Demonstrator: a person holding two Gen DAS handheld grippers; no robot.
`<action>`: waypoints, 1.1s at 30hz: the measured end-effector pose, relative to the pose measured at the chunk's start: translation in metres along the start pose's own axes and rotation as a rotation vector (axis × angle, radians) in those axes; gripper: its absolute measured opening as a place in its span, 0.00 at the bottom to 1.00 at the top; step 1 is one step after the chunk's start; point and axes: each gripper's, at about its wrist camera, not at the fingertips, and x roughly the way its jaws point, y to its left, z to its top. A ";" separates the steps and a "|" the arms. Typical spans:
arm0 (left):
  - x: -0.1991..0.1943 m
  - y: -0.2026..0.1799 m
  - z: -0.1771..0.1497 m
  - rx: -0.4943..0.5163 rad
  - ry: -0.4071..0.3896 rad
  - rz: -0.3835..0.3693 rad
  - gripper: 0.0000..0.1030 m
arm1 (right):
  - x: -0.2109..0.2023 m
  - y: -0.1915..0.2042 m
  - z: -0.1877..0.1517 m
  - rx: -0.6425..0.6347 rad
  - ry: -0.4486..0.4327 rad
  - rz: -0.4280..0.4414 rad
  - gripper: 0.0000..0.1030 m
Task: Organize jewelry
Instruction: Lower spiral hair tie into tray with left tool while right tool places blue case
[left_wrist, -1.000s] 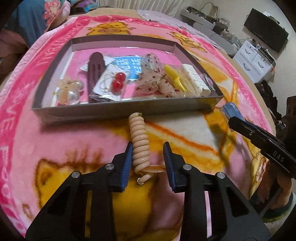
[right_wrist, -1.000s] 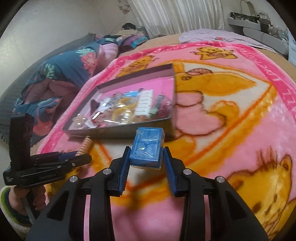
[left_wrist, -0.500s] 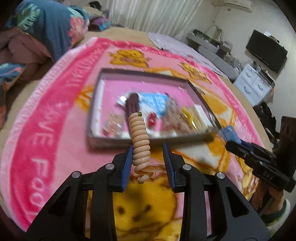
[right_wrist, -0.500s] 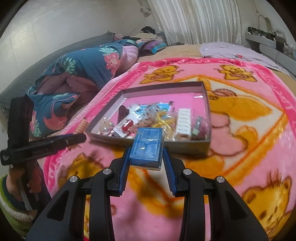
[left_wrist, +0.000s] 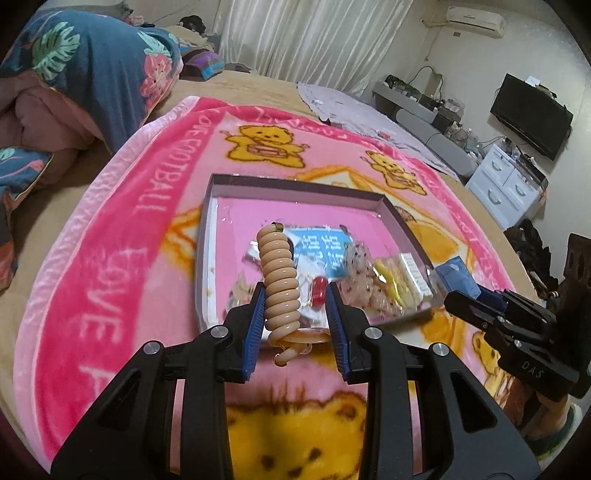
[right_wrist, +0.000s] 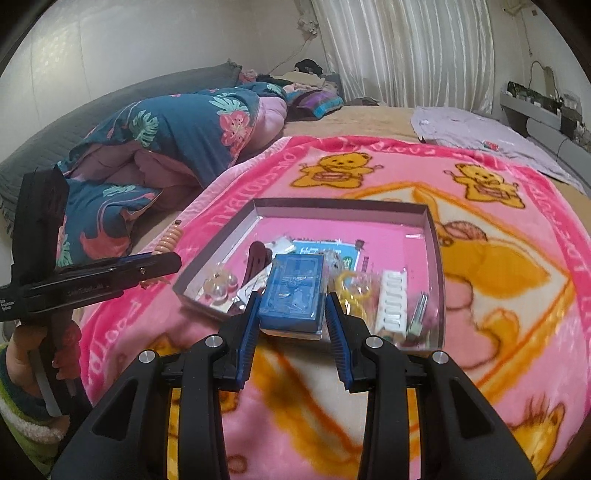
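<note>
My left gripper (left_wrist: 295, 314) is shut on a beige spiral hair tie (left_wrist: 280, 280) and holds it in the air above the near edge of a shallow grey tray (left_wrist: 295, 182). My right gripper (right_wrist: 290, 314) is shut on a small blue box (right_wrist: 291, 291), held above the tray's (right_wrist: 340, 205) near side. The tray lies on a pink bear blanket (left_wrist: 110, 258) and holds several jewelry pieces: a dark hair clip (right_wrist: 256, 258), pearl beads (right_wrist: 221, 286), a white comb clip (right_wrist: 393, 304) and a blue card (left_wrist: 321, 251). The right gripper (left_wrist: 476, 299) shows in the left wrist view.
A folded floral quilt (right_wrist: 177, 140) lies at the far left of the bed. A lilac cloth (right_wrist: 480, 129) lies at the back right. A white drawer unit (left_wrist: 509, 184) and a TV (left_wrist: 532, 114) stand beyond the bed's right edge.
Both grippers have risen and pulled back from the tray, each still holding its item. The tray now looks smaller and farther off in both views.
</note>
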 end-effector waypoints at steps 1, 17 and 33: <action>0.002 0.000 0.003 0.000 -0.001 -0.003 0.24 | 0.001 0.000 0.002 -0.003 -0.002 -0.005 0.33; 0.047 -0.014 0.030 -0.006 0.027 -0.068 0.24 | 0.026 -0.032 0.032 0.035 0.003 -0.101 0.33; 0.082 -0.003 0.018 0.009 0.109 -0.056 0.24 | 0.060 -0.029 0.018 0.041 0.075 -0.091 0.33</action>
